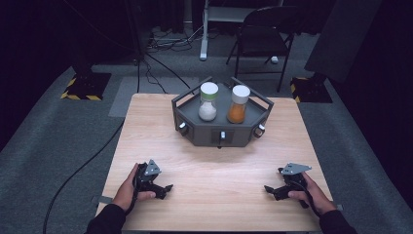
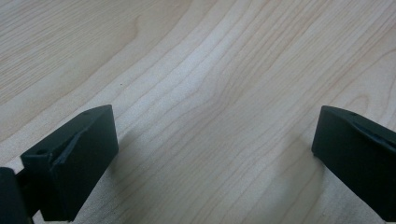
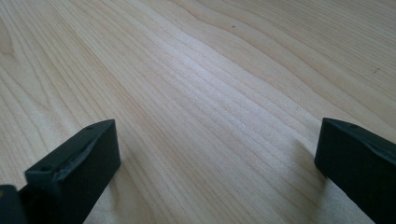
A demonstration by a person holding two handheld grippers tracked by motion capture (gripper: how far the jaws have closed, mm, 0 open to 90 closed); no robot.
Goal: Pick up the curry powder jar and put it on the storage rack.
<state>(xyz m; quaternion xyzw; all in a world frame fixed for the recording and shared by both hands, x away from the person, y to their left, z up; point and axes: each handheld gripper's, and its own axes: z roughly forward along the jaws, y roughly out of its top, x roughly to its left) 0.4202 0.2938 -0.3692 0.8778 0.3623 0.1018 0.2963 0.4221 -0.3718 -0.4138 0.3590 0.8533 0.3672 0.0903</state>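
Observation:
A dark grey hexagonal tray (image 1: 195, 131) stands at the far middle of the wooden table (image 1: 214, 170). In it stand two clear shakers: one with white powder and a green-rimmed white cap (image 1: 208, 101), one with orange powder and a white cap (image 1: 238, 104). My left gripper (image 1: 165, 190) rests on the table near the front left, held by a hand, its jaws wide apart over bare wood (image 2: 215, 140). My right gripper (image 1: 271, 191) rests near the front right, also open, with nothing between its jaws (image 3: 219, 144).
Small knobs (image 1: 222, 136) line the tray's front wall. Behind the table a folding chair (image 1: 263, 34) and stand legs (image 1: 203, 48) sit on grey carpet, with cables (image 1: 160, 68) running across the floor. Bare table lies between the grippers and the tray.

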